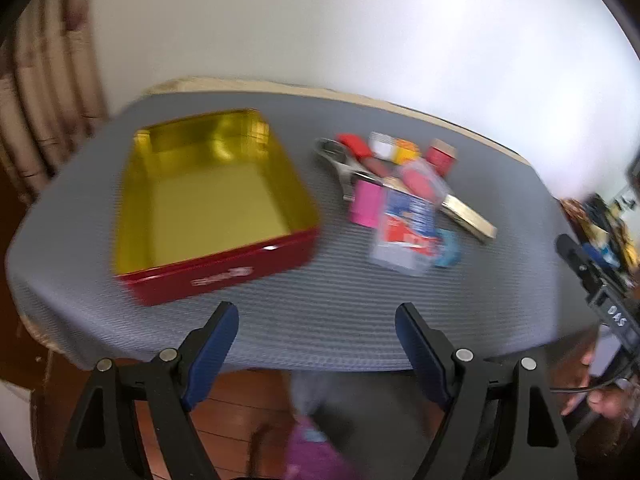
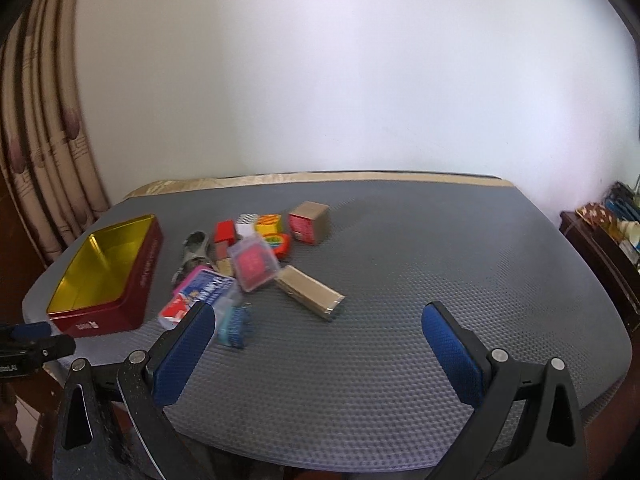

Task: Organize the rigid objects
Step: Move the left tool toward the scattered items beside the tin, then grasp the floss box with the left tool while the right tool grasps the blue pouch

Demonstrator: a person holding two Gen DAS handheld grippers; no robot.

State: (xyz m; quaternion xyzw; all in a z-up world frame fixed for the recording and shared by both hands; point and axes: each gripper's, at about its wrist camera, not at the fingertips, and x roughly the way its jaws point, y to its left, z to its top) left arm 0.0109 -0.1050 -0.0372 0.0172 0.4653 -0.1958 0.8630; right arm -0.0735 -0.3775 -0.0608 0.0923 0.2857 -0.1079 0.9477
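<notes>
My left tongs (image 1: 316, 320) hang wide apart over the near edge of the grey mat (image 1: 340, 300), holding nothing.

Ahead and to the left sits an open red tin (image 1: 216, 276) with a gold inside, nothing in it. To its right, apart from it, lies a blurred heap of small things: metal scissors (image 1: 340, 160), a pink box (image 1: 364, 204), a clear case (image 1: 404, 236) with a blue and red card, a red cube (image 1: 440, 156), a yellow block (image 1: 406, 152) and a long tan box (image 1: 470, 216). At the far right edge I see my other tongs (image 1: 600, 292) and the fingers (image 1: 600, 400) of a hand. Wooden floor (image 1: 240, 400) shows below the mat.
</notes>
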